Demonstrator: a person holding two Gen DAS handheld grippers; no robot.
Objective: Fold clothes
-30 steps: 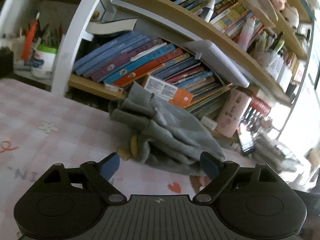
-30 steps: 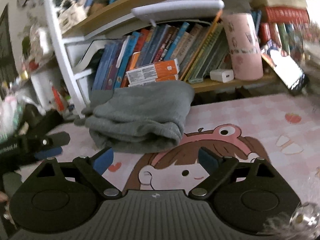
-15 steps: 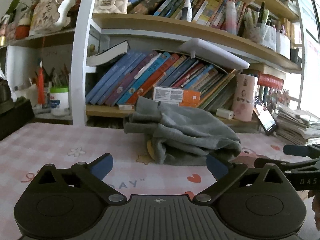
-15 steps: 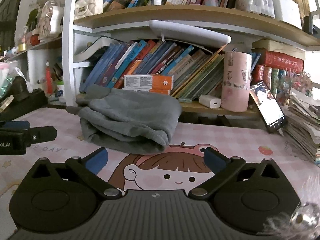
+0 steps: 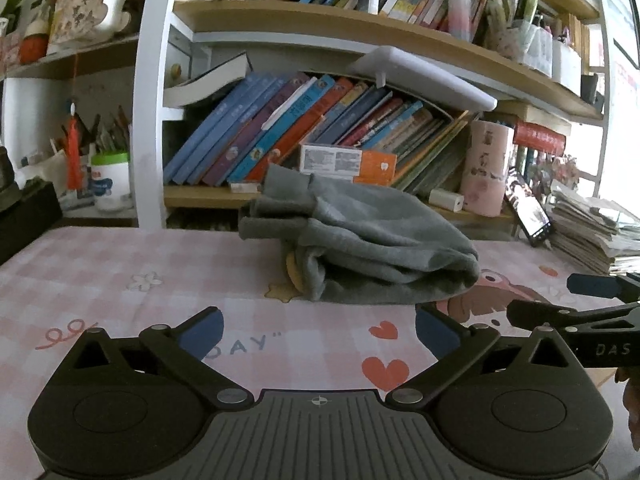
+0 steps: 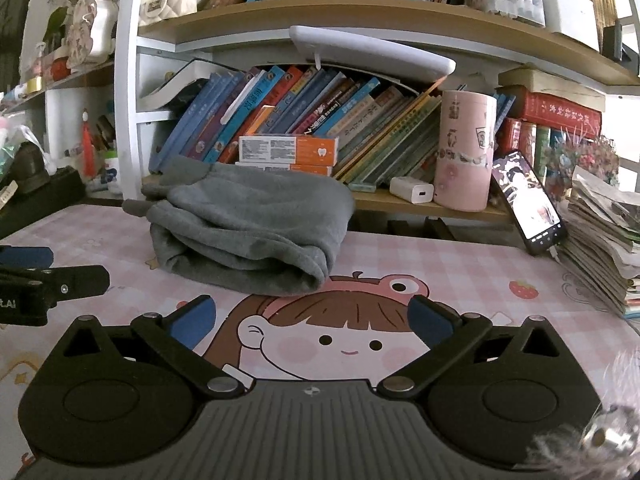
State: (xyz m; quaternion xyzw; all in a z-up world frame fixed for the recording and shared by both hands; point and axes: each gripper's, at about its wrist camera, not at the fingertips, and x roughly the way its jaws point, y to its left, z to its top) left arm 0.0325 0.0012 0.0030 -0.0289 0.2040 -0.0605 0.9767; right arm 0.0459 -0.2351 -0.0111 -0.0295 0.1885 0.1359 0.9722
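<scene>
left wrist view: the left claw [image 5: 318, 326] sits low over the pink checked worktop [image 5: 120, 272], its blue-padded fingers [image 5: 200, 326] spread wide apart with nothing between them. the folded grey garment [image 5: 360, 244] lies ahead of it on the worktop, in front of the bookshelf [image 5: 280, 148], apart from both fingers. a second ago this view was steeply tilted and close to the cloth; half a second ago it had levelled, and now it is level and drawn slightly further back, so more bare worktop shows in front of the garment. the right claw [image 5: 588, 296] reaches in from the right edge, more of it showing than half a second ago. a pink cup [image 5: 486, 168] and a propped phone [image 5: 528, 214] stand to the right of the garment.

right wrist view: the right claw [image 6: 310, 316] is also spread wide and empty, hovering over the cartoon girl print [image 6: 332, 336] on the worktop. the grey garment [image 6: 248, 228] rests ahead and to the left, its near fold at the top of the print. the blur of a second ago is gone and the framing hardly differs from half a second ago. the left claw [image 6: 52, 270] enters at the left edge, near the garment but not touching it.
</scene>
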